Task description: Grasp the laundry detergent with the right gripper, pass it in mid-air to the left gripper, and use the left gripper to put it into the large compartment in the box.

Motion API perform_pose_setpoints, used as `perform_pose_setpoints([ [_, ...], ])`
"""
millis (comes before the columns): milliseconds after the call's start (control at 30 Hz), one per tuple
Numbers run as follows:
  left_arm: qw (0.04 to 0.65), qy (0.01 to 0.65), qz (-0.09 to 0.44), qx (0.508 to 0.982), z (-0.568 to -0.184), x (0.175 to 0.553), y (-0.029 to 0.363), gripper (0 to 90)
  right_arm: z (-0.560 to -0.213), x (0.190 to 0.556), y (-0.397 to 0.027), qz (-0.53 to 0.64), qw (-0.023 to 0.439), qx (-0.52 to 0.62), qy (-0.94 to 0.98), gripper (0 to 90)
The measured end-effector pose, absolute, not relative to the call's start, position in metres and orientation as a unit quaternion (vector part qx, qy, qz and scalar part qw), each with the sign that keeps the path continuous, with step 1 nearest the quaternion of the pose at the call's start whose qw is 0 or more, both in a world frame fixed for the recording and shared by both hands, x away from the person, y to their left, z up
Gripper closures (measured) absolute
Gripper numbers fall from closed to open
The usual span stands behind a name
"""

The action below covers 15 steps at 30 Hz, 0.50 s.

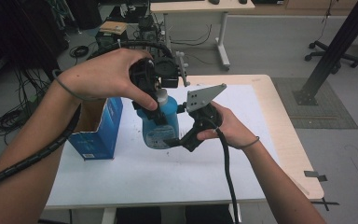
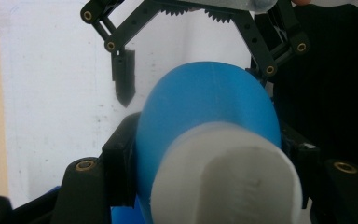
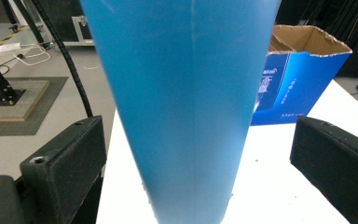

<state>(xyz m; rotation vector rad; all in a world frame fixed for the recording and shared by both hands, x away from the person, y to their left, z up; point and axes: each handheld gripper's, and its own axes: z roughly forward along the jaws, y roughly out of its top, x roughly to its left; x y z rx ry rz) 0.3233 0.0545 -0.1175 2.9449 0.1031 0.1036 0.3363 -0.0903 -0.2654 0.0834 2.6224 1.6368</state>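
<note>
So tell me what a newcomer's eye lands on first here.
The blue bottle, standing mid-table on the white sheet, with the left gripper clamped around its top below the white cap. Next, the right gripper at the bottle's lower side, jaws open around it. Then the open blue box, left of the bottle.

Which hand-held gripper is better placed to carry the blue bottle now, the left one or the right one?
The left hand-held gripper: its jaws are clamped on the blue bottle near the white cap. The right hand-held gripper has open jaws around the bottle's lower body, not pressing.
</note>
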Motion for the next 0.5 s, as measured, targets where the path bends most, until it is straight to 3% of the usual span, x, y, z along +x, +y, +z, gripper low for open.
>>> perform_pose_setpoints([
  [500,0.097,0.048,0.039,0.993,-0.116,0.327,0.058,37.9,-0.264,0.339,-0.104,0.456,0.015,0.054,0.888,5.3],
])
